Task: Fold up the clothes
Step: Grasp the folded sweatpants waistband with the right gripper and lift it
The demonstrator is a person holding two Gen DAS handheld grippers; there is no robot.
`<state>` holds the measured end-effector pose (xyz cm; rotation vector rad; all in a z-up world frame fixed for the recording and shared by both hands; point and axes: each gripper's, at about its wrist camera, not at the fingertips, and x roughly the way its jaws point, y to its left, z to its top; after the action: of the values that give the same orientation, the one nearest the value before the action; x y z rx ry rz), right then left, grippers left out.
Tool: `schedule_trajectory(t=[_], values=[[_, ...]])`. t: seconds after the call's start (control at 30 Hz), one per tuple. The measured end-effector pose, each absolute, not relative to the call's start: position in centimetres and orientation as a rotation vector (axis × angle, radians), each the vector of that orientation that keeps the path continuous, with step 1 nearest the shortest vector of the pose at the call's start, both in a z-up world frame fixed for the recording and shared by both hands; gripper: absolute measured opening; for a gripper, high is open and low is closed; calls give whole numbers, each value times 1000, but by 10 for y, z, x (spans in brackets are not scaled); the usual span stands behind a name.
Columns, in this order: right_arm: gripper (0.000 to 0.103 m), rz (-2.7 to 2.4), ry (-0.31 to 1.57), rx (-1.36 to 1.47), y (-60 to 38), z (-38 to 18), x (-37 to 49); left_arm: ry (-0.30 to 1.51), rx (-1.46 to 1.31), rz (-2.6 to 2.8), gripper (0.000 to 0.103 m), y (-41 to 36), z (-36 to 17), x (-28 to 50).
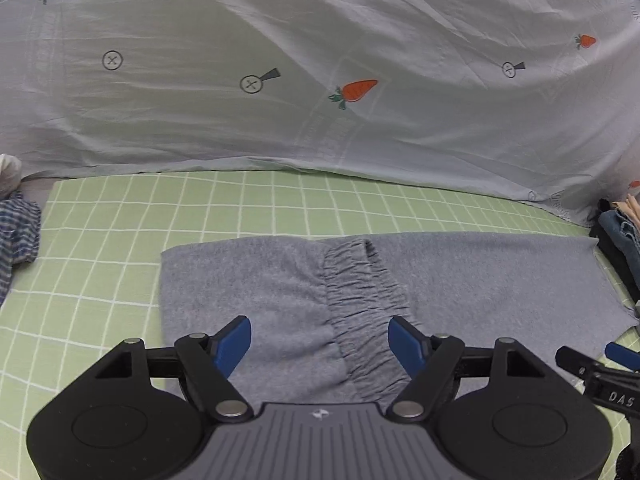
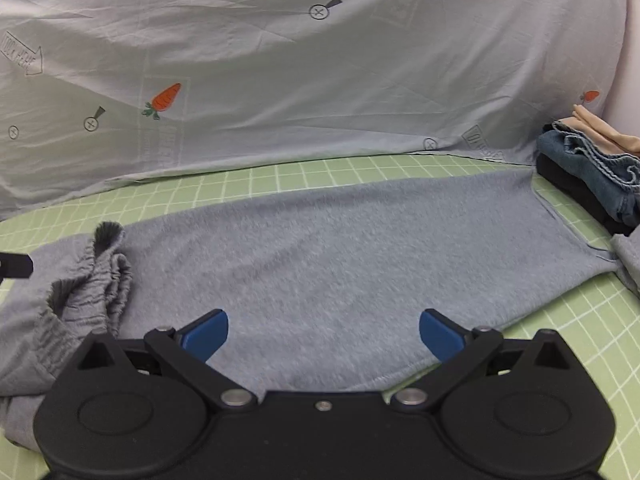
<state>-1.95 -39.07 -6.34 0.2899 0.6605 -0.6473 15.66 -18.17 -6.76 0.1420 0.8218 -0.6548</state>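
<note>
While the grey trousers lie flat across the green checked mat, near its far edge, we see the left gripper and right gripper both spread wide, holding nothing.

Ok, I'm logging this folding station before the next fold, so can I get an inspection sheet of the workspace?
Surface: green checked sheet, flat.
Job's things: grey sweatpants spread out, elastic waistband partly folded over.
Clutter: folded clothes stack at right; blue plaid garment at left.
Grippers: left gripper and right gripper over the pants, jaws open, holding nothing.
Cables: nothing seen.
Surroundings: carrot-print cloth behind.
</note>
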Motion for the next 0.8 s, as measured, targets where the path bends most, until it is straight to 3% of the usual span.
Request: schedule_trajectory(t=[0.3, 0.57, 0.63, 0.67, 0.73, 0.77, 0.8], values=[[94, -348, 720, 395, -349, -71, 81, 934, 177, -457, 77, -125, -101, 153], [85, -267, 804, 533, -346, -97, 112, 974, 181, -445, 77, -121, -119, 152], [69, -254, 801, 559, -348, -101, 113, 973, 184, -448, 77, -123, -120, 154], [44, -242, 800, 550, -348, -101, 113, 973, 185, -451, 78, -124, -121, 155], [36, -221, 789, 527, -348, -100, 112, 972, 185, -455, 78, -126, -121, 156], [19, -216, 774, 510, -348, -98, 109, 972, 182, -456, 78, -127, -121, 157], [16, -214, 762, 500, -349, -94, 107, 972, 178, -458, 78, -128, -120, 157]])
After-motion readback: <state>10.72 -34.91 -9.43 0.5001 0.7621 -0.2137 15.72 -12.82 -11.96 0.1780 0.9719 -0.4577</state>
